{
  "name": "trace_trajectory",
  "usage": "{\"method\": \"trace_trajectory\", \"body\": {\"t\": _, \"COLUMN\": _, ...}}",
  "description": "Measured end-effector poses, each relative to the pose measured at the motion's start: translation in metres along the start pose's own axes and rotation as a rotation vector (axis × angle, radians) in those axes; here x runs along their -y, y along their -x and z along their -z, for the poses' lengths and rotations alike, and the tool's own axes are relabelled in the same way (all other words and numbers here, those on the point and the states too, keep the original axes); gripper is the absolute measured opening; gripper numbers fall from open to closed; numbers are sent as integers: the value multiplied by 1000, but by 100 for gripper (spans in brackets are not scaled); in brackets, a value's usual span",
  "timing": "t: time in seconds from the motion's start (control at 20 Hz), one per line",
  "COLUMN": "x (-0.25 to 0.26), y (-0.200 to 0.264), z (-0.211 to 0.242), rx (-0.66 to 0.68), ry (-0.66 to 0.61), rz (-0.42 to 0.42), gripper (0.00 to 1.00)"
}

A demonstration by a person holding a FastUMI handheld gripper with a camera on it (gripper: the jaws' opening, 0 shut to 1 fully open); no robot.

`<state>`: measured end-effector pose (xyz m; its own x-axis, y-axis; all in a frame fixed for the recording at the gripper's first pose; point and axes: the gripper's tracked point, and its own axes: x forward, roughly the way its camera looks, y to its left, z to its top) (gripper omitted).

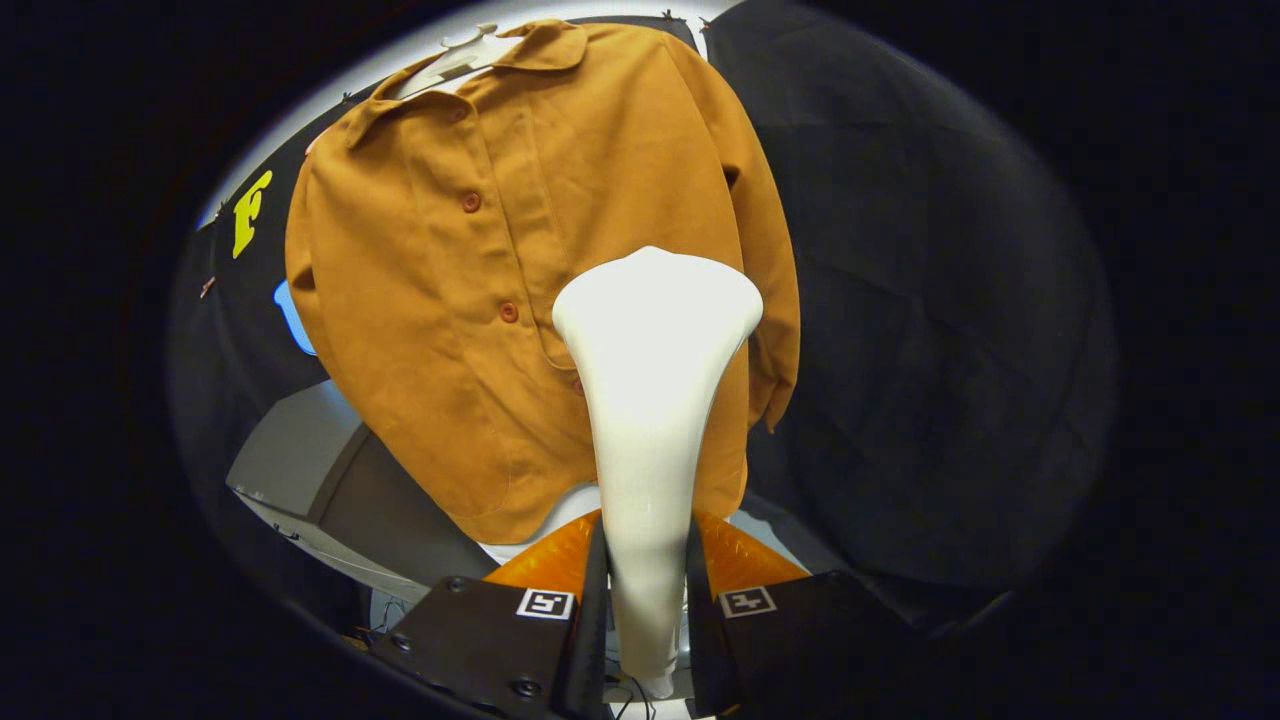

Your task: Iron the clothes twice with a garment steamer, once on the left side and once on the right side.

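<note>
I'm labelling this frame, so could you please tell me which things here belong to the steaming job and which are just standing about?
Part of the job:
- white steamer, clamped between the fingers of the gripper
- brown shirt just beyond the steamer's head
- white hanger carrying the shirt

Just standing about:
- grey box below the shirt

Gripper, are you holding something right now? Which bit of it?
Yes. The gripper holds the white garment steamer by its narrow handle, one finger pressing on each side. Its wide head points at the brown shirt.
</note>
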<state>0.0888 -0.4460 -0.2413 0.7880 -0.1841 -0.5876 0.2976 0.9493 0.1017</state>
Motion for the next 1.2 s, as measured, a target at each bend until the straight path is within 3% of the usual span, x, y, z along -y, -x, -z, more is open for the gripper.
{"method": "trace_trajectory", "body": {"t": 0.5, "x": -102, "y": 96, "z": -72, "rx": 229, "ry": -1, "rz": 43, "gripper": 38}}
{"method": "trace_trajectory", "body": {"t": 0.8, "x": -201, "y": 141, "z": -108, "rx": 339, "ry": -4, "rz": -24, "gripper": 38}}
{"method": "trace_trajectory", "body": {"t": 1.2, "x": -345, "y": 177, "z": -111, "rx": 408, "ry": 77, "rz": -183, "gripper": 38}}
